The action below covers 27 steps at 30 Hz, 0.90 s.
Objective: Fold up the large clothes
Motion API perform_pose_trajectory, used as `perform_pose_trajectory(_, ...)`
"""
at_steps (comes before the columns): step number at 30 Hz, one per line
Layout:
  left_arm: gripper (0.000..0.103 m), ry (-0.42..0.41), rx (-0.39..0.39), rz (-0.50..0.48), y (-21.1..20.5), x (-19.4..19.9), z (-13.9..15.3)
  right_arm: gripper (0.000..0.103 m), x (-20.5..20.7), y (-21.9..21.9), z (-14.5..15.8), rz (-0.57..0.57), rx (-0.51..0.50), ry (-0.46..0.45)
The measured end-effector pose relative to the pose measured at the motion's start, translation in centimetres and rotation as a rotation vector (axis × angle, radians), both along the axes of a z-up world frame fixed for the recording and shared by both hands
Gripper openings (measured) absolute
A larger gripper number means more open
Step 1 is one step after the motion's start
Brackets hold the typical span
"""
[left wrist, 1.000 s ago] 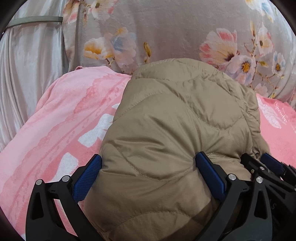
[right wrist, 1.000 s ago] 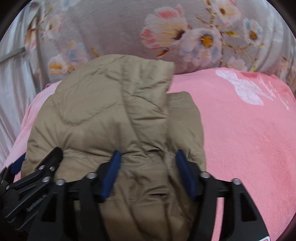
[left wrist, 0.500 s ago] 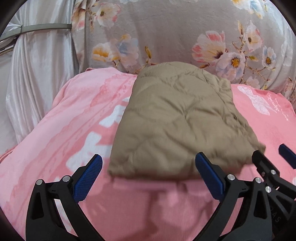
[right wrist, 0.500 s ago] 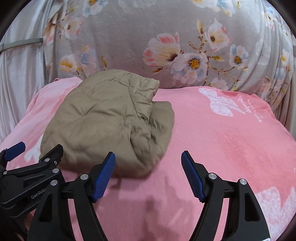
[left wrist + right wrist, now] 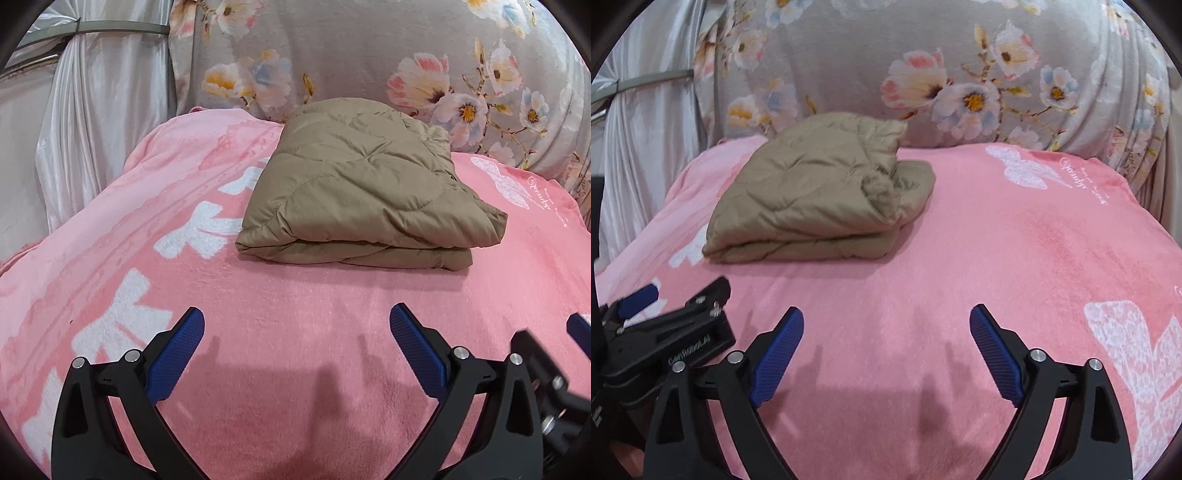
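Observation:
A tan quilted jacket (image 5: 362,188) lies folded into a thick stack on the pink blanket (image 5: 295,325), near its far edge; in the right wrist view the jacket (image 5: 820,195) sits to the upper left. My left gripper (image 5: 295,336) stands open over bare blanket, well short of the jacket, with nothing between its blue pads. My right gripper (image 5: 886,336) has its jaws opening wide, also empty and clear of the jacket. Each gripper shows at the edge of the other's view: the left gripper (image 5: 639,299) and a part of the right one, so its tips cannot be placed.
A grey floral cushion or cover (image 5: 369,55) rises behind the jacket. A silvery-white curtain (image 5: 92,122) hangs at the left. The pink blanket (image 5: 1015,240) has white printed patterns and spreads wide to the right of the jacket.
Both grippers have drawn back from the jacket, which was between their fingers a second ago and now lies folded on the blanket. The right gripper's jaws have spread wider.

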<state>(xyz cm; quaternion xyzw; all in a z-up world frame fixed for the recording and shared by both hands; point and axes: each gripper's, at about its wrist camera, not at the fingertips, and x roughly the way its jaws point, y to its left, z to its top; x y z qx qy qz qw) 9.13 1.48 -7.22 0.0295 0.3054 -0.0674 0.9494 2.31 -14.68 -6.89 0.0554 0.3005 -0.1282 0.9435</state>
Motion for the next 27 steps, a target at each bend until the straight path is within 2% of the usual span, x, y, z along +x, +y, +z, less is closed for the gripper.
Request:
perform_pose_trajectory(7, 0.098, 0.021, 0.008, 0.011, 0.0, 0.4, -0.4, 0.091, 0.9, 0.0, -1.2, -0.018, 0.011, 0.075)
perform_pose_trajectory(14, 0.098, 0.001, 0.066, 0.001, -1.1, -0.1, -0.5, 0.091, 0.6, -0.8, -1.4, -0.049, 0.041, 0.07)
perform_pose_trajectory(27, 0.098, -0.005, 0.067, 0.014, -1.0, -0.3, -0.4, 0.091, 0.4, -0.5, -1.2, -0.059, 0.017, 0.064)
